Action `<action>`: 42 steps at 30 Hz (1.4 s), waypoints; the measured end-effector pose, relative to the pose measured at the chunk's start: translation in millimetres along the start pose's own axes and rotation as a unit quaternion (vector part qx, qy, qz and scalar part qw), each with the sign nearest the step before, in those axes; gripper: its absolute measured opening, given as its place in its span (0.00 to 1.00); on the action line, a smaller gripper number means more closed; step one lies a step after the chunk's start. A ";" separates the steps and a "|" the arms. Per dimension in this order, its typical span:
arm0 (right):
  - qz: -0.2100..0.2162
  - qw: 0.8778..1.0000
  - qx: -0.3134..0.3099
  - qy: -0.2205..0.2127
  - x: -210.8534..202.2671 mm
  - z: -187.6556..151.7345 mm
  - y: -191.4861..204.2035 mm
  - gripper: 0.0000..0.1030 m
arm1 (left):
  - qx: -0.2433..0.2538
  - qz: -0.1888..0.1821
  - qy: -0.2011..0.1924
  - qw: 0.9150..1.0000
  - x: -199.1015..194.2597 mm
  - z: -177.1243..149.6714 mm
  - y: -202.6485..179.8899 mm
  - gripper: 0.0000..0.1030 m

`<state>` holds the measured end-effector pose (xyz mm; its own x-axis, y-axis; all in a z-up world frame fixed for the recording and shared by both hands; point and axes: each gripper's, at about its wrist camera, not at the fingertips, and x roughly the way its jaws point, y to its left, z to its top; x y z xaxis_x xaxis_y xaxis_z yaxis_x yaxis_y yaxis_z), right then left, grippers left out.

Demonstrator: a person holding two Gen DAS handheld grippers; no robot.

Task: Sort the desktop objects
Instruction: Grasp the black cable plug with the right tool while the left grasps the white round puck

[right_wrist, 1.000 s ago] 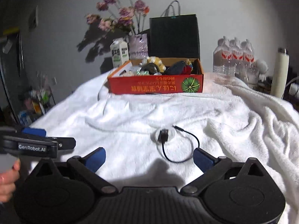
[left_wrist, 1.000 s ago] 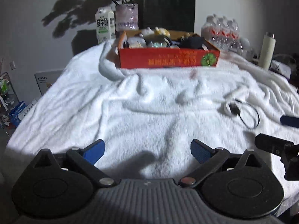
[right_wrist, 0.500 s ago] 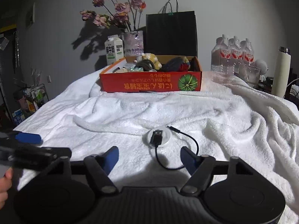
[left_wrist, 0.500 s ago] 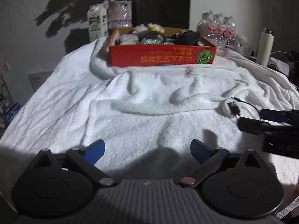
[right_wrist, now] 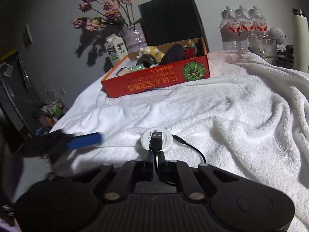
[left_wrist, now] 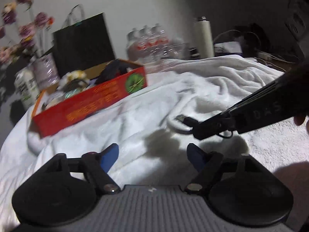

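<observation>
A white round charger puck (right_wrist: 164,142) lies on the white towel (right_wrist: 241,127), with the black USB cable's plug (right_wrist: 156,137) resting on top of it. My right gripper (right_wrist: 155,157) is shut on the cable just behind the plug. In the left wrist view the right gripper (left_wrist: 200,130) reaches in from the right, down at the puck (left_wrist: 176,126). My left gripper (left_wrist: 152,154) hovers over bare towel short of the puck. Its jaws are closing with nothing between them. The red cardboard box (right_wrist: 154,83) holding several items stands further back.
Behind the box stand a black paper bag (right_wrist: 170,15), a vase of dried flowers (right_wrist: 133,36) and a milk carton (right_wrist: 115,50). Water bottles (right_wrist: 243,27), a glass beaker (right_wrist: 263,45) and a white flask (right_wrist: 299,38) line the back right. The towel is rumpled into folds on the right.
The right gripper came down over the cable and its jaws went from wide open to shut on it. The left gripper swung right toward the puck, rolled, and its jaws narrowed.
</observation>
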<state>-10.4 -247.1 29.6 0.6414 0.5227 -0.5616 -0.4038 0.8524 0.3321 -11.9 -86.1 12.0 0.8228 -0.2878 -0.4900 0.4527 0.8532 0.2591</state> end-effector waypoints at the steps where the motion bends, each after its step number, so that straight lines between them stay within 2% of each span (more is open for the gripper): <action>1: 0.008 1.000 -0.004 0.006 -2.4 0.9 -0.7 0.03 | 0.022 -0.006 -0.006 1.000 4.0 0.8 -4.1 0.75; 3: 0.021 0.999 -0.018 0.019 -6.9 2.9 -0.5 0.03 | 0.076 -0.007 -0.017 0.997 8.1 0.5 -13.4 0.74; 6: 0.038 0.998 -0.032 0.047 -8.6 6.6 -2.8 0.03 | 0.154 -0.011 -0.044 0.987 5.9 -5.0 -26.6 0.72; 9: 0.047 0.995 -0.049 0.074 -9.3 12.0 -6.1 0.03 | 0.199 -0.017 -0.067 0.978 3.7 -11.4 -34.4 0.63; 11: 0.055 0.993 -0.059 0.085 -9.8 16.9 -5.4 0.03 | 0.215 -0.027 -0.068 0.974 4.3 -13.5 -37.4 0.32; 14: 0.058 0.991 -0.076 0.094 -10.8 21.3 -0.4 0.03 | 0.228 -0.009 -0.067 0.971 4.5 -15.5 -40.0 0.16; 15: 0.051 0.991 -0.080 0.091 -11.1 21.7 0.4 0.03 | 0.221 -0.009 -0.057 0.974 6.2 -14.7 -37.7 0.15; 17: 0.036 0.993 -0.079 0.080 -11.0 20.4 -0.4 0.02 | 0.190 -0.009 -0.033 0.981 10.0 -12.4 -30.8 0.01; 19: 0.018 0.995 -0.073 0.064 -8.8 15.7 -0.8 0.02 | 0.169 -0.012 -0.022 0.985 9.8 -13.1 -25.7 0.01; 22: 0.026 0.998 -0.037 0.044 -4.7 7.8 -4.6 0.02 | 0.176 -0.021 -0.023 0.984 1.4 -15.8 -33.2 0.02; 24: 0.027 0.998 -0.029 0.046 0.4 3.8 -4.0 0.02 | 0.213 0.023 -0.033 0.976 -0.6 -21.2 -45.4 0.05; 25: 0.030 0.998 -0.027 0.049 2.2 2.2 -3.6 0.02 | 0.236 0.046 -0.041 0.970 0.1 -24.9 -49.1 0.13; 26: 0.029 0.998 -0.029 0.052 3.7 0.9 -2.3 0.02 | 0.251 0.055 -0.047 0.965 -0.9 -26.7 -50.5 0.31; 29: 0.024 0.996 -0.048 0.065 3.1 0.2 2.0 0.02 | 0.256 0.053 -0.064 0.963 -5.0 -27.1 -45.9 0.37; 31: 0.025 0.996 -0.057 0.071 0.9 3.0 3.5 0.02 | 0.263 0.041 -0.067 0.961 -6.8 -26.2 -45.7 0.36; 36: 0.044 0.991 -0.085 0.096 -1.5 15.2 8.6 0.02 | 0.306 0.029 -0.085 0.948 -4.7 -29.4 -52.3 0.29; 37: 0.043 0.990 -0.091 0.099 -1.9 18.5 8.9 0.02 | 0.309 0.026 -0.079 0.948 -3.7 -28.4 -52.2 0.19; 38: 0.040 0.990 -0.094 0.099 -3.1 21.8 8.7 0.02 | 0.309 0.028 -0.074 0.948 -2.3 -27.3 -51.8 0.16; 40: 0.034 0.990 -0.100 0.095 -5.9 26.1 8.2 0.02 | 0.306 0.026 -0.072 0.949 -1.8 -27.3 -51.2 0.15; 41: 0.033 0.990 -0.100 0.092 -7.2 27.1 8.4 0.02 | 0.296 0.029 -0.070 0.952 -1.9 -27.0 -51.2 0.15; 42: 0.032 0.991 -0.099 0.086 -8.4 27.0 8.3 0.02 | 0.274 0.030 -0.063 0.959 -0.9 -24.2 -49.4 0.15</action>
<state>-1.6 -244.0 57.5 0.4968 0.5504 -0.6710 -0.5705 0.7897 0.2254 -43.3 -117.4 -20.5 0.8726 -0.3246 -0.3650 0.4872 0.5236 0.6990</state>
